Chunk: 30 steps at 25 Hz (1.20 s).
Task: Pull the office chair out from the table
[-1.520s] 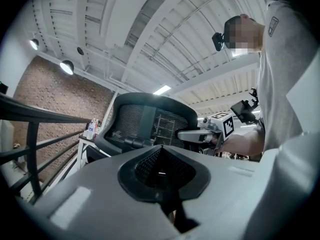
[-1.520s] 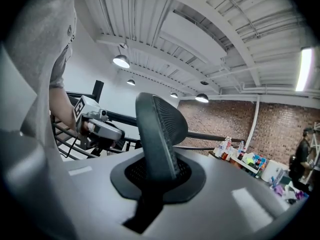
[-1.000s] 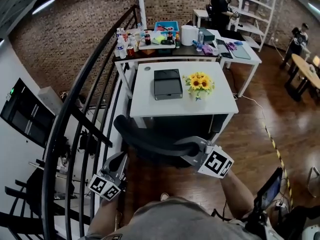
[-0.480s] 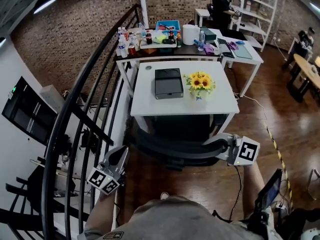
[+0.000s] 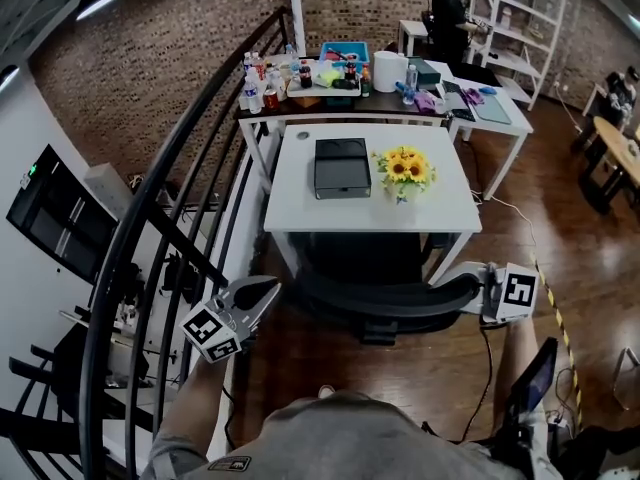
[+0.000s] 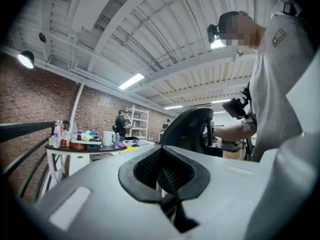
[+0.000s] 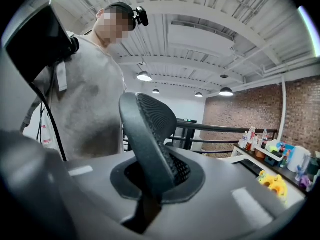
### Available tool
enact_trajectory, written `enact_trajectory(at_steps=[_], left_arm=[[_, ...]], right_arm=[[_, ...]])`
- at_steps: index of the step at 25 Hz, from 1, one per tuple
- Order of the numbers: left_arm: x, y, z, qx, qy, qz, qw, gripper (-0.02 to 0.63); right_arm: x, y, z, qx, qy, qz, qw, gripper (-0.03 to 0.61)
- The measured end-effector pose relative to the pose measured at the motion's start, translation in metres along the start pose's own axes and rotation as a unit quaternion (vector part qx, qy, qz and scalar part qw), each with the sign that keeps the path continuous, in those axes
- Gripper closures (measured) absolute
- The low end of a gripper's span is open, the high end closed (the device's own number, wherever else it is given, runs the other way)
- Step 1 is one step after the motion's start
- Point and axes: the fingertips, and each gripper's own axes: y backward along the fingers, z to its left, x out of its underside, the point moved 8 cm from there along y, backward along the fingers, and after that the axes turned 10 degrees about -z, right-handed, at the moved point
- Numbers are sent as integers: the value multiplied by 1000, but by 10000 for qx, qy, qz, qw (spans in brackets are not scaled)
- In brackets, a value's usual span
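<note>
Black office chair (image 5: 385, 298), one, stands with its backrest just off the near edge of the one white table (image 5: 300, 208). Right gripper (image 5: 482, 292) clasps the backrest's right end, jaws opening. Left gripper (image 5: 268, 291), jaws together and empty, hangs left of the chair beside the stair railing (image 5: 128, 233). On the table: one black box (image 5: 342, 166), one sunflower bunch (image 5: 403, 168).

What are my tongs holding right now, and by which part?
The right tongs grip the office chair by the right end of its backrest, jaws just starting to open. The left tongs are shut and empty.
</note>
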Motion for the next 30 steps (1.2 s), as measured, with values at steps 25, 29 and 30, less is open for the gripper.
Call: enact_trajectory(at_steps=[25, 29, 30], left_arm=[[14, -130, -25, 4290, 97, 2814, 8583, 572], [15, -128, -27, 4155, 76, 2769, 8664, 577], [15, -128, -27, 4130, 52, 2762, 8678, 577]], right_arm=[[-2, 9, -6, -233, -251, 131, 9993, 546], [-1, 9, -5, -291, -187, 199, 9992, 545], [-1, 9, -4, -289, -172, 222, 9992, 545]])
